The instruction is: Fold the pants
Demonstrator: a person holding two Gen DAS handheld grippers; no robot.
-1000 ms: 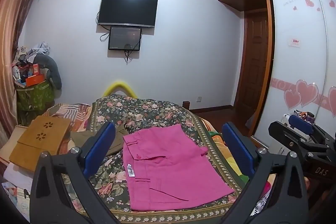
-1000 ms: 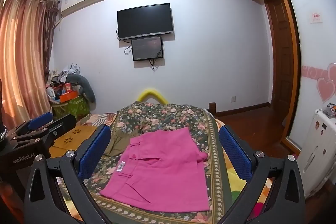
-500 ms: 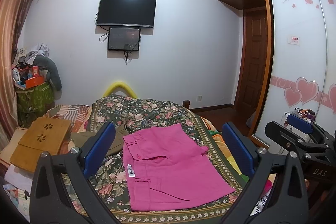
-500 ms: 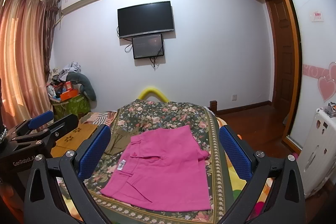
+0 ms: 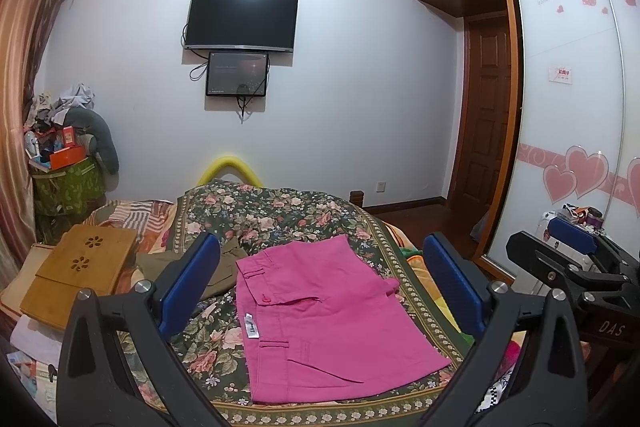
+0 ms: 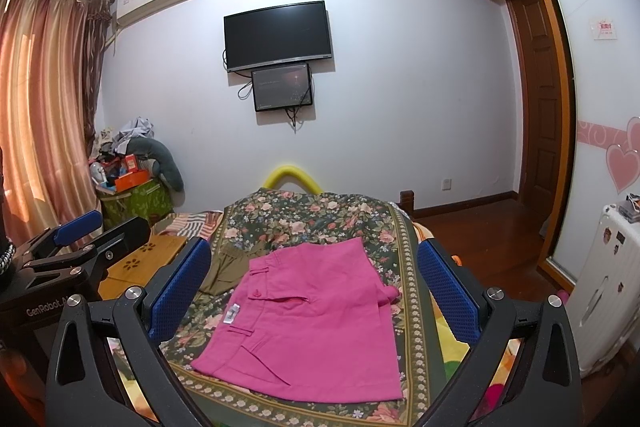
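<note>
Folded pink pants (image 5: 320,315) flat on floral bedspread (image 5: 280,211), below and between wide, empty left tongs (image 5: 320,287) and right tongs (image 6: 316,291)

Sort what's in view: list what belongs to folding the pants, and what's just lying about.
For the job: pink pants, floral bedspread beneath them, left gripper and right gripper, both open.

Lying about: olive garment, wooden lap desk, green basket, white suitcase.
</note>
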